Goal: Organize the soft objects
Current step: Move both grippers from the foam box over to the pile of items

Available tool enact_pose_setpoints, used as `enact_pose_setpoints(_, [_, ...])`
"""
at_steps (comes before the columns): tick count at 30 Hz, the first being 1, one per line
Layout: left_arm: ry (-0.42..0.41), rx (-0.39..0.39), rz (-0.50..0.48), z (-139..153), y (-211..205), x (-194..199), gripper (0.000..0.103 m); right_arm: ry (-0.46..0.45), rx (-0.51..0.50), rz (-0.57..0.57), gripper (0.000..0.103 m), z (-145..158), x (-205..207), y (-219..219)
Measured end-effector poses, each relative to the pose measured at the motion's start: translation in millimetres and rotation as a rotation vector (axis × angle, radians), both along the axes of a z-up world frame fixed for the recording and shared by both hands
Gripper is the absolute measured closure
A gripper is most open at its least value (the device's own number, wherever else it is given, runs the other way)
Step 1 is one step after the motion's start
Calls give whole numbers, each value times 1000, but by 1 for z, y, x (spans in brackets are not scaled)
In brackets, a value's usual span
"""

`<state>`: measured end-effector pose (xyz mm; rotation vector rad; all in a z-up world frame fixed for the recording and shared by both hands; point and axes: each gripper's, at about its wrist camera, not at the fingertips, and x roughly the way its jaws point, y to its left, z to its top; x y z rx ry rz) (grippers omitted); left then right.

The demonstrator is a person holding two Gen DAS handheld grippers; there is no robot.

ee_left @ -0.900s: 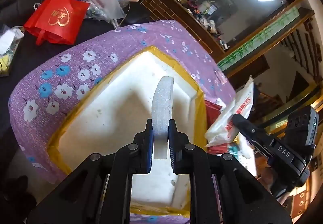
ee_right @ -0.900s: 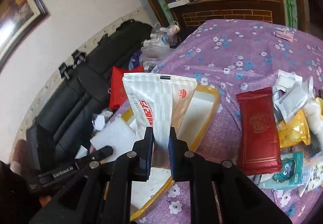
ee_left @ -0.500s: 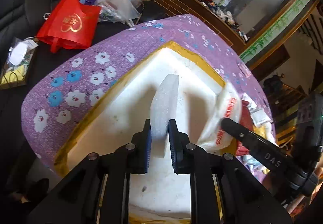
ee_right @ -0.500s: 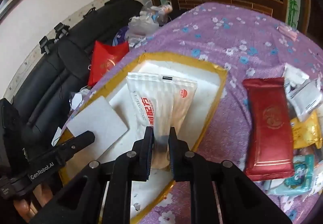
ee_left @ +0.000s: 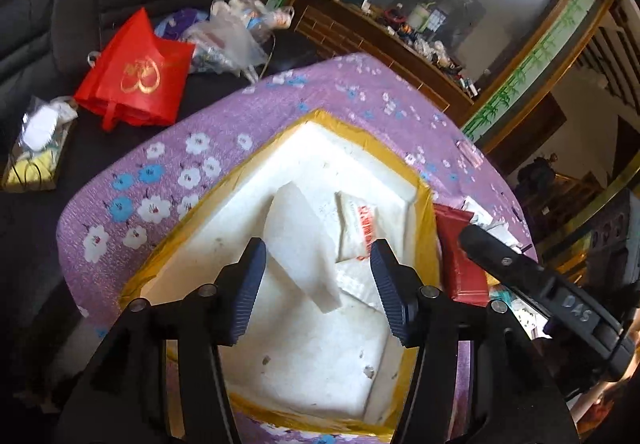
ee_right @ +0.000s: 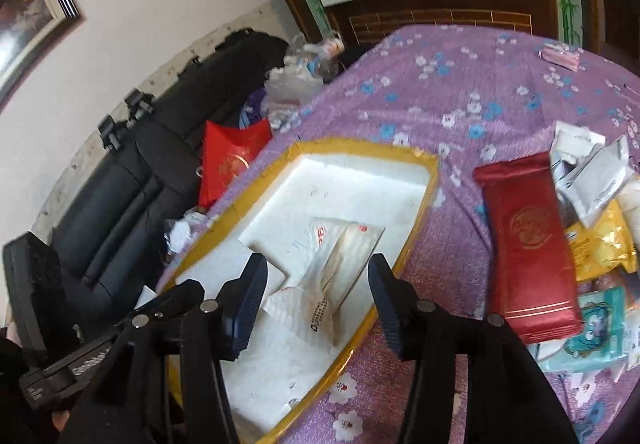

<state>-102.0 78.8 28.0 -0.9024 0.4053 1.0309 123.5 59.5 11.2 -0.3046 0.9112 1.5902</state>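
A white foam box with a yellow taped rim sits on the purple flowered table. Inside it lie a white foam pad and a white tissue pack with red print. My left gripper is open and empty just above the foam pad. My right gripper is open and empty above the tissue pack. The right gripper's body also shows in the left wrist view.
A red tissue pack lies right of the box, beside a pile of yellow, white and teal packets. A red bag and plastic bags lie on the black sofa left of the table.
Both grippers have opened. The foam pad has dropped from my left gripper and the tissue pack from my right gripper; both now lie in the box.
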Motion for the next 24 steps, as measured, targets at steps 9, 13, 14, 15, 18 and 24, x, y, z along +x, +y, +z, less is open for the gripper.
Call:
enact_pose_setpoints(9, [17,78,-61,21,-30,29,48,19,95,-62,43,11,46,-43])
enact_pose_setpoints(13, [16,102,-96,26,-43,39,48,40,84,-122,43,5,66,-66])
enact_pose_setpoints(14, [9,110,-108,29,-48,43,48,56,76,-139,43,3,72,-72])
enact_pose_setpoints(15, [2,114,-117,31,-51,46,48,62,64,-149,43,1,77,-76])
enact_pose_setpoints(18, [-14,121,-165,33,-61,60,48,83,46,-180,43,-1,91,-92])
enact_pose_setpoints(24, [-14,127,-267,35,-81,86,48,114,-7,-257,43,-15,113,-117])
